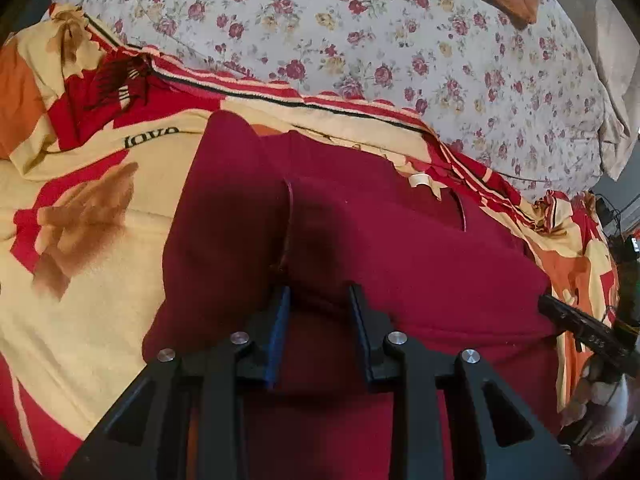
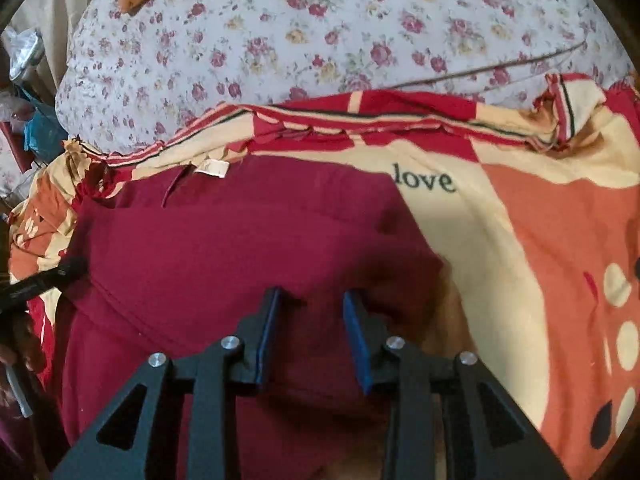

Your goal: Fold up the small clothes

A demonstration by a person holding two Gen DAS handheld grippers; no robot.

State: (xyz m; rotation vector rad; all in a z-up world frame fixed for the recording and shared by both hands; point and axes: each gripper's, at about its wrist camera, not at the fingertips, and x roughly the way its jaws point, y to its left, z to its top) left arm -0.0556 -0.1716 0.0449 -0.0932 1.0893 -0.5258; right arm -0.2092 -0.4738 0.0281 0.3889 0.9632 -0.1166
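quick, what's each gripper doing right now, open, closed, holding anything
Left gripper: jaws apart over the maroon garment, gripping nothing.
Right gripper: jaws apart, the maroon garment's edge between them; a grip cannot be told.

A bed carries a floral quilt (image 1: 360, 40) on its far side and a red-and-cream blanket (image 1: 92, 208) printed "love"; a maroon garment (image 2: 224, 240) lies spread flat on the blanket.

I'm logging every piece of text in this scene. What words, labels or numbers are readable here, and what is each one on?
"love": black letters on a cream patch of the red, cream and orange blanket, just beyond the maroon garment.
White tag at the garment's far edge: too blurred to tell whether it carries print.
Floral sheet: no text visible.
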